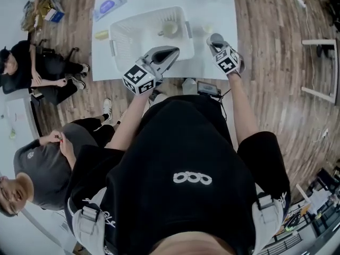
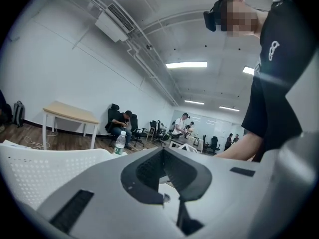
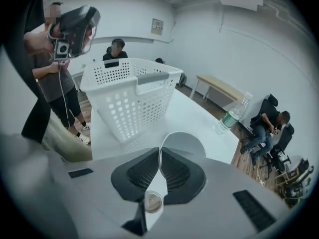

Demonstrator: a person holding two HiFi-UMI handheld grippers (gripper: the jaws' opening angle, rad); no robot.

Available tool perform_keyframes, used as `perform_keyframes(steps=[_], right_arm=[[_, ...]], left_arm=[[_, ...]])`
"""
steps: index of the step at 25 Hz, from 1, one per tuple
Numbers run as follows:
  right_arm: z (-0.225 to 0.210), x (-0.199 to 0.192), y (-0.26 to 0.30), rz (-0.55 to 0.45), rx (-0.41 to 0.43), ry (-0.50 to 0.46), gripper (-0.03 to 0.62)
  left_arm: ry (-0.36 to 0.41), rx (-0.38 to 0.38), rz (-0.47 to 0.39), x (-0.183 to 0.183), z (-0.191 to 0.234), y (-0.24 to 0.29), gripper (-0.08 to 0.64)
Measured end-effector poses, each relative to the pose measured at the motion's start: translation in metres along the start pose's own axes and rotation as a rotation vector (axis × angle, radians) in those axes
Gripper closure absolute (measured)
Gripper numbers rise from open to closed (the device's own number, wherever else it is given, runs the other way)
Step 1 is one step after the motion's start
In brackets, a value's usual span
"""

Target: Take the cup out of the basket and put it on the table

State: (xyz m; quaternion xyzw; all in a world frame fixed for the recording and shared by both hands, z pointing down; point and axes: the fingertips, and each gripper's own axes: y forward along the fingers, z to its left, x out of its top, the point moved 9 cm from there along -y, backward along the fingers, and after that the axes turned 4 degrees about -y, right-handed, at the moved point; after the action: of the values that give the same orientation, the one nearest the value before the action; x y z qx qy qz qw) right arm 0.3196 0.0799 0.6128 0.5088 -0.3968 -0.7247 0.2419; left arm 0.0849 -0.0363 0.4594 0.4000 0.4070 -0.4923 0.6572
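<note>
the left tool is nearest me. its jaws are drawn together on nothing and its nose sits at the near rim of the white perforated plastic basket. i judge it is parked there to steady the basket if needed, not to lift anything.

just to its right, the right tool is clenched on the thin wall of a pale round cup. in the right gripper view one jaw is inside the mouth and one outside. i think that rim pinch is there to keep the cup upright for setting down. the cup is already outside the basket, just beside its right wall and over the white table. i cannot tell whether its base touches the table. the jaws hide it in the right gripper view, and the head view looks straight down onto the mouth.

farther on, a cream cup with a handle is inside the basket near its far right corner. it is too small to tell whether it stands or leans. at the far edge of the table stands a clear plastic bottle with a green label, cut off at the top of the head view.
</note>
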Motion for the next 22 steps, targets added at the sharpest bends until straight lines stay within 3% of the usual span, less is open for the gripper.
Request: perform_keyframes(steps=[8,22], right_arm=[[0.003,-0.024,0.061,0.113,0.060,-0.050,0.555],[0.014,-0.020,0.069,0.132,0.069,-0.070,0.552]], left_arm=[[-0.026,0.095,-0.004,-0.007,0.011,-0.018,0.552],[-0.038,0.135,-0.032,-0.011,0.011,-0.032,0.552]])
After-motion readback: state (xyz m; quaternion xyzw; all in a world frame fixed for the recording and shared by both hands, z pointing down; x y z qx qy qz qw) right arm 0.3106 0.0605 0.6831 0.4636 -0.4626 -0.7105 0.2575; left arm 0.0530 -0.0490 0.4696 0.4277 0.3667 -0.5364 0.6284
